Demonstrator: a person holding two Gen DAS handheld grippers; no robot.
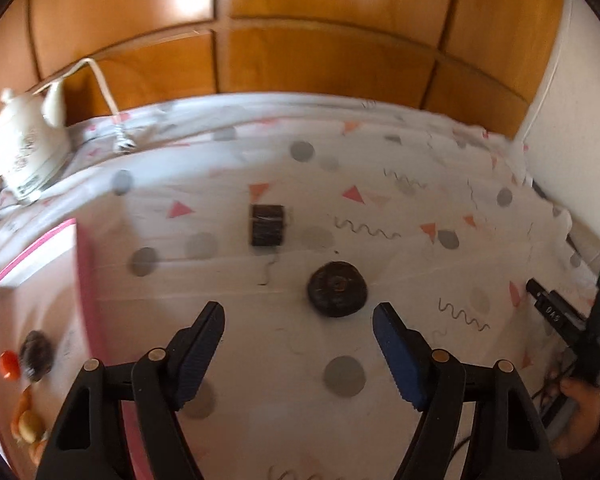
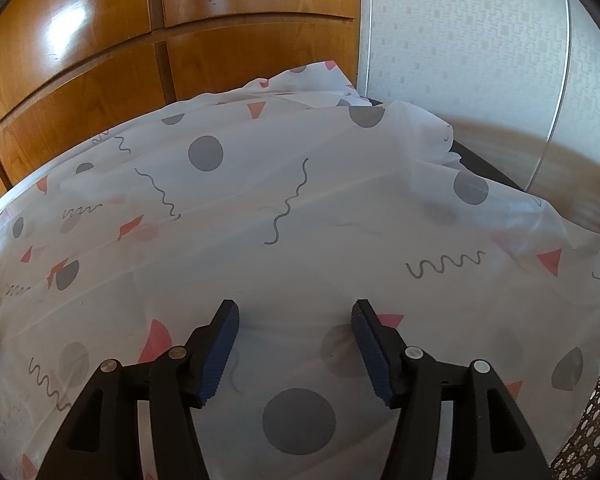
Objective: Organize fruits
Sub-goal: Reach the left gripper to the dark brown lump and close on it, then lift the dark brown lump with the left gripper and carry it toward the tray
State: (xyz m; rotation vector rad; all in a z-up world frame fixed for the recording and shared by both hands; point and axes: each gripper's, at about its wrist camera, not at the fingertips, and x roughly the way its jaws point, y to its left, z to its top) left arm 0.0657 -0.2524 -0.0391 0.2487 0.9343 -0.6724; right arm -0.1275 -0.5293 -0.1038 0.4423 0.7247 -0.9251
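Note:
In the left wrist view my left gripper (image 1: 299, 312) stands open above the patterned cloth. A dark round fruit (image 1: 337, 289) lies on the cloth just ahead of the fingertips, nearer the right finger and untouched. A dark blocky object (image 1: 267, 226) sits farther back. At the left a pink-rimmed box (image 1: 85, 272) holds a dark fruit (image 1: 36, 354), a small red one (image 1: 9, 364) and yellow-orange pieces (image 1: 26, 424). In the right wrist view my right gripper (image 2: 295, 306) is open over bare cloth with nothing between its fingers.
A white teapot (image 1: 24, 148) with a cord stands at the back left. Wooden cabinet doors (image 1: 320, 52) close off the far side. A person's hand (image 1: 580, 412) holds the other tool at the right edge. The cloth (image 2: 300, 200) bunches and drops off at the right.

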